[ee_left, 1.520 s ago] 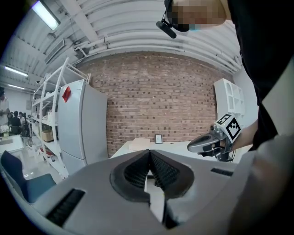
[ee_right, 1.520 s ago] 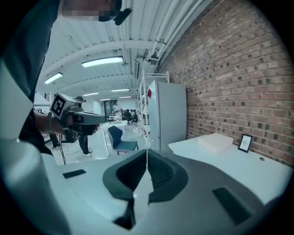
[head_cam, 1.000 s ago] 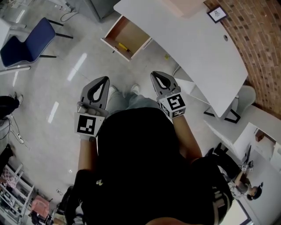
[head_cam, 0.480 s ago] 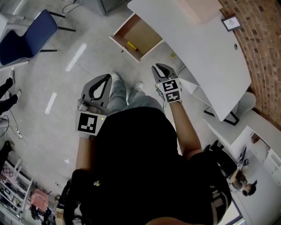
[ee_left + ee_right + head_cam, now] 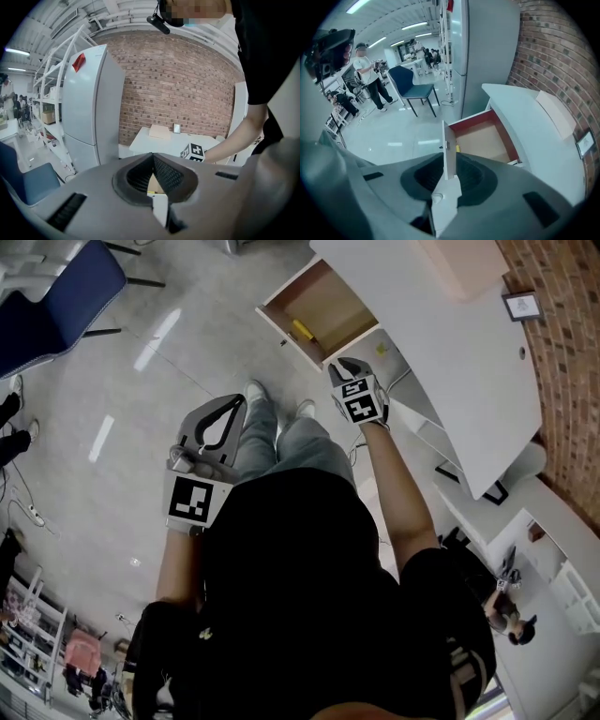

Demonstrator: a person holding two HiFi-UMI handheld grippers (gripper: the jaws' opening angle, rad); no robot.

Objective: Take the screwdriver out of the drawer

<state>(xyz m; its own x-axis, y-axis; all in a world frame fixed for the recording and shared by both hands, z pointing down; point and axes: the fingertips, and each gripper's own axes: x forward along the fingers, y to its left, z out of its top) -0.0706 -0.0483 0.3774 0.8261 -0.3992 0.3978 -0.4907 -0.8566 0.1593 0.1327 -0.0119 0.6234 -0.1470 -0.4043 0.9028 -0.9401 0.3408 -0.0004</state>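
A yellow-handled screwdriver (image 5: 302, 331) lies in the open wooden drawer (image 5: 330, 298) under the white desk (image 5: 450, 352). My right gripper (image 5: 348, 366) hangs just in front of the drawer's front panel and points steeply down. Its jaws are opening and hold nothing. In the right gripper view the front panel (image 5: 449, 145) shows edge-on in the gap of the right gripper (image 5: 449, 158), with a sliver of the screwdriver (image 5: 458, 149) beside it. My left gripper (image 5: 234, 403) is shut and empty, over the floor left of my legs. Its tips meet in the left gripper view (image 5: 153, 154).
A blue chair (image 5: 56, 296) stands on the floor at the far left. On the desk lie a flat cardboard box (image 5: 464, 263) and a small picture frame (image 5: 523, 306). A tall grey cabinet (image 5: 487, 47) stands beside the desk before a brick wall (image 5: 562, 334). A person (image 5: 370, 70) stands far off.
My right gripper has reached forward and down to the drawer's front, and its jaws have parted. The left gripper has drifted a little forward. The drawer now lies closer.
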